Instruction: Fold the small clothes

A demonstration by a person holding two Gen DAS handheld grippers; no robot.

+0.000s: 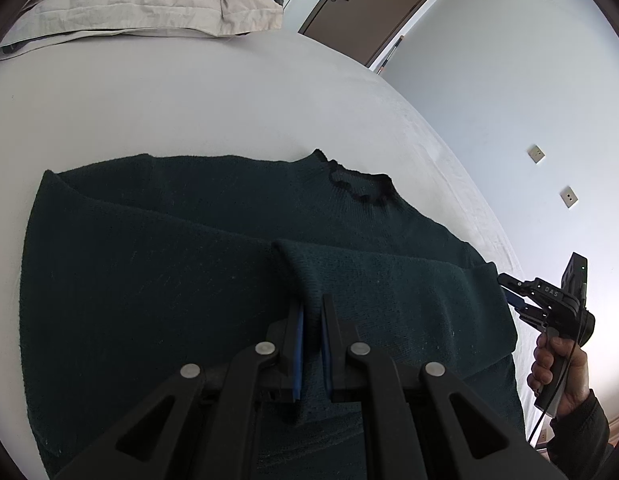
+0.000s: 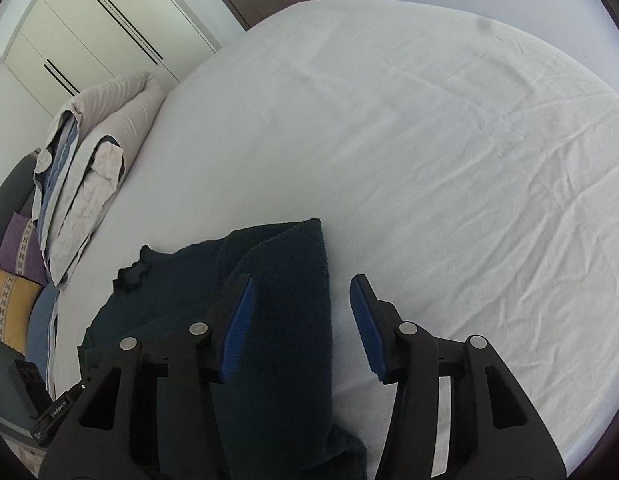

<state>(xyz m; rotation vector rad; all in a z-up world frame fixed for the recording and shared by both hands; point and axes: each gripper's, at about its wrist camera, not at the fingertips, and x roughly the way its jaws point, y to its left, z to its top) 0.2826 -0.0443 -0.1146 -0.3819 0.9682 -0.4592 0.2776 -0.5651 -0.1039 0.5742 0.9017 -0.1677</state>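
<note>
One sweater (image 1: 169, 280) only, dark green knit, lying on the bed (image 1: 189, 100) near its close edge, frilled neck opening turned toward the far side, one sleeve folded across the body. Two claws in all. Left claw (image 1: 311, 316) pinched narrow on a fold of that sleeve, knit squeezed between its two blue pads (image 1: 297, 344). Right claw (image 2: 301, 284) standing wide, nothing gripped: one blue-padded finger over the sweater's folded edge, the other over bare white sheet, neither pad pressing on cloth. Seen from the left wrist, held just off the sweater's right edge by one hand (image 1: 557, 364) in a dark sleeve (image 1: 585, 432), with a thin black cable hanging below. Readable writing: only the pale letters DAS (image 1: 551, 291) on the right claw's black body. Small white print on a black device (image 2: 55, 410) at the lower left of the right wrist view, too small to read. One heap of pale grey bedding (image 1: 149, 4) at the far end of the bed, blue lining showing at its folds. Two cushions beside the bed, one purple (image 2: 17, 248) and one yellow (image 2: 9, 304), each with a band of cross-stitch pattern. One brown door (image 1: 373, 4) with one handle. Two socket plates (image 1: 536, 154) on the white wall. One cream wardrobe (image 2: 89, 40) with dark bar handles.
</note>
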